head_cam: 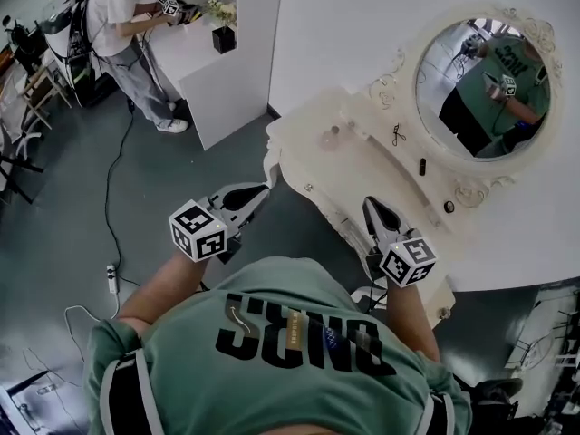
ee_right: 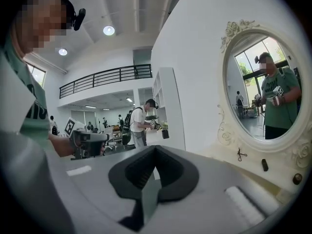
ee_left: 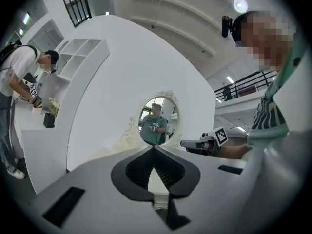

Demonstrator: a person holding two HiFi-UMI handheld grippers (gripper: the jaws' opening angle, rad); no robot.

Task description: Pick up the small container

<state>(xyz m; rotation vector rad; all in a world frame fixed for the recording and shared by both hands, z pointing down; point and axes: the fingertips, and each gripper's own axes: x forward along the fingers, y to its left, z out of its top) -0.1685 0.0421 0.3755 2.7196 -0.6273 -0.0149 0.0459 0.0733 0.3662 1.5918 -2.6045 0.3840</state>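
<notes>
**While I stand off the table, both jaws are shut and empty**

Since neither gripper has reached the tabletop, the pick is not yet begun. The small container (head_cam: pixel 331 138), as I judge it, is the pale round thing with a knob near the left end of the dressing table (head_cam: pixel 381 166), well apart from both grippers. A dark round thing (head_cam: pixel 449 207) sits nearer the right end. It could be mistaken for the target.

Risks:
- Arriving with shut jaws would shove the container, not grip it. It looks light and may skid or tip.
- It sits near the table's edge, so a push from the wrong side could send it off.

Jaws:
- Left gripper (head_cam: pixel 261 189): tips together, nothing between them, touching nothing.
- Right gripper (head_cam: pixel 371 206): tips together too, empty, hanging over the table's front edge.
</notes>
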